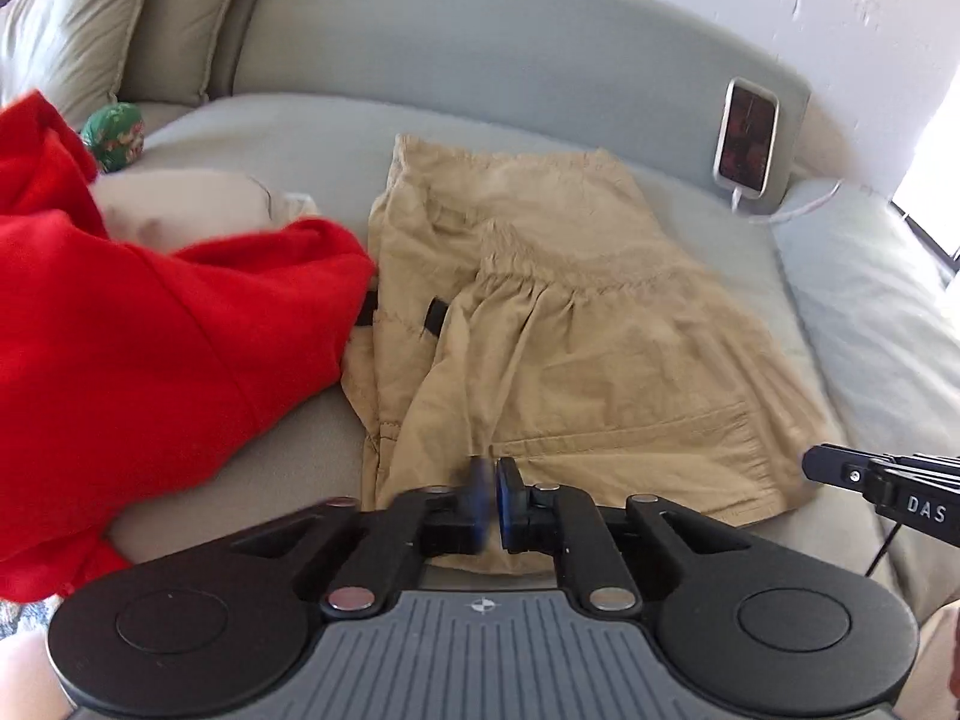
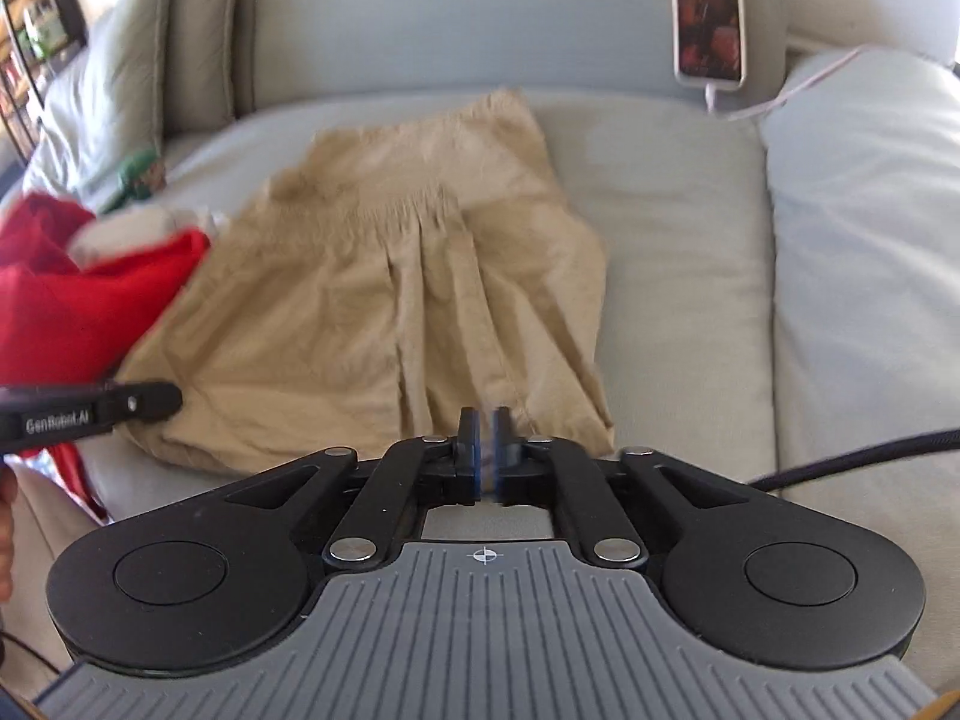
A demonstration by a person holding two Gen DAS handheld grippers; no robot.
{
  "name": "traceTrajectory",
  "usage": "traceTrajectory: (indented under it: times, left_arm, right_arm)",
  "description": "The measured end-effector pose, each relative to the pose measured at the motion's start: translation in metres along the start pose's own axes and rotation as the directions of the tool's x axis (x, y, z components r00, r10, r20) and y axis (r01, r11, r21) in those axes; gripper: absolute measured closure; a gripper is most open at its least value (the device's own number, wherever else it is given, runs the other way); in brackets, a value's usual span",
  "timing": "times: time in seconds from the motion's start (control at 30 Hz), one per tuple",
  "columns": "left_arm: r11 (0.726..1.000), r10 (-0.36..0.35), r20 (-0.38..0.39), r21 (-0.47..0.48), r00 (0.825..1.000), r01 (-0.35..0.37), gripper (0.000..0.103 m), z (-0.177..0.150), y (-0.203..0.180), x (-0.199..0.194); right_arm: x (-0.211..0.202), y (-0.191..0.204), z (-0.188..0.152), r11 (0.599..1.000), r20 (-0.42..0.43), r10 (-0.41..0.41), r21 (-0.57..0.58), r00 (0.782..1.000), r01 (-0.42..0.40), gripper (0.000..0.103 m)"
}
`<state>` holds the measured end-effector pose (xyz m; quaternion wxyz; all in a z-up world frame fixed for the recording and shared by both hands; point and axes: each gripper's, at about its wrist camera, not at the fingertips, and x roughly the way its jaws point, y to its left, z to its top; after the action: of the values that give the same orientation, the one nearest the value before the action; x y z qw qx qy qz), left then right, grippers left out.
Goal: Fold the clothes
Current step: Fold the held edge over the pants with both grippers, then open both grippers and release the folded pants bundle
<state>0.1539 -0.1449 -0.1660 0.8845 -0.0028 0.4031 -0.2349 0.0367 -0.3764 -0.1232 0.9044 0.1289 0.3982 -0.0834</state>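
On the grey sofa (image 2: 678, 252) we held both tools low: the left gripper (image 1: 491, 480) stood slightly parted and empty, the right gripper (image 2: 485, 420) nearly closed, gripping nothing. Beyond them lay the khaki shorts (image 1: 558, 324), folded, touching a red garment (image 1: 150, 324). A phone (image 2: 708, 24) leaned against the backrest.

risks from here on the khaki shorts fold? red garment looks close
1. The red garment overlaps the left edge of the khaki shorts; a grab there may catch both.
2. The shorts lie bunched and half-folded on the couch cushion, so another fold could lock in creases.
3. The phone leans on the backrest with its cable trailing near; dragged fabric or a gripper could snag it.
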Motion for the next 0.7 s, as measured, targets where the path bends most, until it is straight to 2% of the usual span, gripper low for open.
traceTrajectory:
  times: [0.03, 0.1, 0.17, 0.2, 0.23, 0.27, 0.3, 0.4, 0.47, 0.5, 0.53, 0.57, 0.6, 0.63, 0.7]
  left_arm:
    - [1.000, 0.004, 0.049, 0.005, 0.999, -0.005, 0.071, -0.001, 0.000, -0.010]
    - [0.998, 0.052, 0.111, 0.019, 0.992, -0.054, 0.072, 0.000, -0.002, -0.015]
    - [0.992, 0.120, 0.057, 0.023, 0.991, -0.122, 0.083, 0.004, -0.001, 0.005]
    - [0.989, 0.146, -0.014, 0.017, 0.989, -0.146, 0.087, 0.005, 0.003, 0.020]
    - [0.988, 0.152, -0.083, -0.004, 0.985, -0.153, 0.087, 0.005, 0.010, 0.037]
    - [0.988, 0.148, -0.091, -0.021, 0.985, -0.150, 0.085, 0.004, 0.014, 0.043]
    - [0.989, 0.149, -0.095, -0.013, 0.984, -0.150, 0.085, 0.007, 0.013, 0.043]
    - [0.991, 0.136, -0.105, 0.021, 0.985, -0.135, 0.086, 0.013, 0.011, 0.037]
    - [0.993, 0.115, -0.097, -0.008, 0.989, -0.117, 0.075, 0.012, 0.017, 0.022]
    - [0.993, 0.105, -0.089, -0.039, 0.990, -0.109, 0.067, 0.012, 0.020, 0.012]
    - [0.992, 0.096, -0.080, -0.071, 0.992, -0.101, 0.046, 0.011, 0.023, 0.002]
    - [0.991, 0.069, -0.071, -0.110, 0.995, -0.077, 0.025, 0.009, 0.028, -0.006]
    - [0.987, 0.041, -0.061, -0.151, 0.997, -0.050, 0.020, 0.007, 0.032, -0.012]
    - [0.981, 0.013, -0.050, -0.190, 0.999, -0.022, 0.019, 0.005, 0.036, -0.019]
    - [0.950, -0.059, -0.085, -0.311, 0.995, 0.030, 0.019, 0.001, 0.046, -0.021]
  right_arm:
    - [-0.007, 0.000, 0.002, 1.000, 0.027, 0.010, 0.006, 1.000, -0.010, 0.096]
    - [-0.012, 0.003, 0.005, 1.000, 0.062, -0.011, -0.013, 0.998, 0.012, 0.096]
    - [0.000, 0.006, 0.006, 0.997, 0.049, -0.061, -0.045, 0.997, 0.063, 0.096]
    - [0.007, 0.007, 0.007, 0.994, 0.044, -0.087, -0.061, 0.995, 0.089, 0.096]
    - [0.021, 0.004, 0.006, 0.993, -0.015, -0.110, -0.055, 0.994, 0.109, 0.096]
    - [0.036, 0.002, 0.005, 0.990, -0.074, -0.132, -0.050, 0.988, 0.129, 0.096]
    - [0.044, -0.003, 0.002, 0.993, -0.097, -0.119, -0.022, 0.988, 0.117, 0.097]
    - [0.036, -0.011, 0.008, 0.996, -0.090, -0.071, 0.038, 0.993, 0.075, 0.096]
    - [0.024, -0.019, 0.012, 0.995, -0.085, -0.025, 0.091, 0.996, 0.033, 0.096]
    - [0.014, -0.027, 0.014, 0.990, -0.064, 0.007, 0.141, 0.998, 0.002, 0.084]
    - [0.004, -0.036, 0.015, 0.981, -0.042, 0.038, 0.191, 0.998, -0.030, 0.070]
    - [-0.004, -0.048, 0.014, 0.966, -0.014, 0.071, 0.249, 0.997, -0.065, 0.042]
    - [-0.013, -0.059, 0.013, 0.947, 0.016, 0.102, 0.305, 0.995, -0.102, 0.026]
    - [-0.016, -0.072, 0.011, 0.917, 0.028, 0.150, 0.370, 0.988, -0.150, 0.023]
    - [-0.016, -0.097, 0.005, 0.833, 0.045, 0.244, 0.501, 0.969, -0.233, 0.022]
